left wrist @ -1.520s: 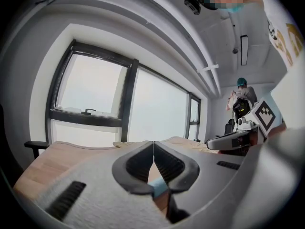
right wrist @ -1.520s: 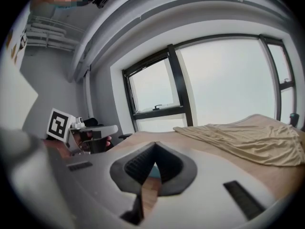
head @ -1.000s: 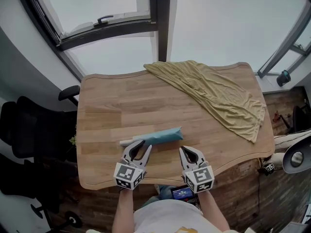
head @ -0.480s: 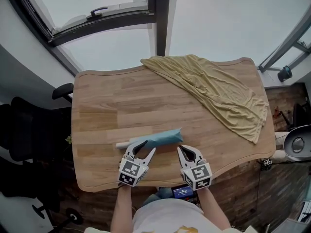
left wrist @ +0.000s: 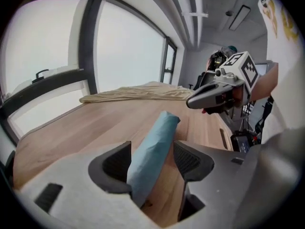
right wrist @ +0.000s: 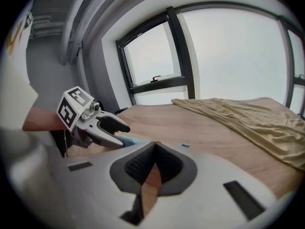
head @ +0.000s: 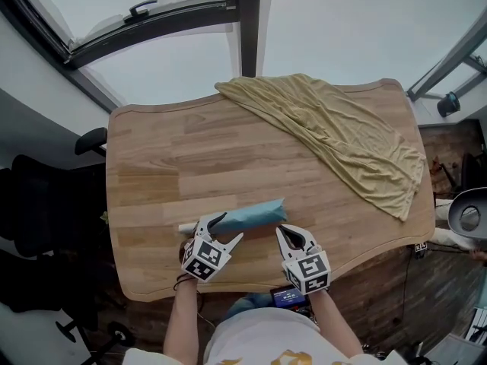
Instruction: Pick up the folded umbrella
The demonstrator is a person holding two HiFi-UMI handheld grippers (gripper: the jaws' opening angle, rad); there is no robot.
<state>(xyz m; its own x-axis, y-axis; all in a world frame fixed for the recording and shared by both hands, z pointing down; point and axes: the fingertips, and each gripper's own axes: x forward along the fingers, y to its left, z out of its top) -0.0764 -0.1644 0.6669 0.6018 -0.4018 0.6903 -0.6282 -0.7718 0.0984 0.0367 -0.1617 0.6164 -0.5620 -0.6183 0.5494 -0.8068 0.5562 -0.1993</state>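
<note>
The folded umbrella (head: 247, 215) is a teal roll with a white handle end (head: 186, 226), lying flat near the front of the wooden table (head: 167, 166). My left gripper (head: 228, 228) straddles its left half, pointing slantwise down. In the left gripper view the umbrella (left wrist: 157, 137) runs between the jaws, which are opening; it lies against the left pad (left wrist: 116, 163) with a gap to the right pad. My right gripper (head: 284, 233) hovers just right of the umbrella's end, shut with nothing in it; its pads meet in the right gripper view (right wrist: 153, 149).
A crumpled olive-yellow cloth (head: 342, 143) covers the table's back right. A black office chair (head: 46, 219) stands left of the table, and a lamp head (head: 468, 215) at the right. Windows run behind the far edge. The table's front edge (head: 228, 287) is just behind both grippers.
My left gripper has dropped onto the umbrella, tilting downward, and its jaws have spread around the roll. The right gripper has sunk a little toward the table.
</note>
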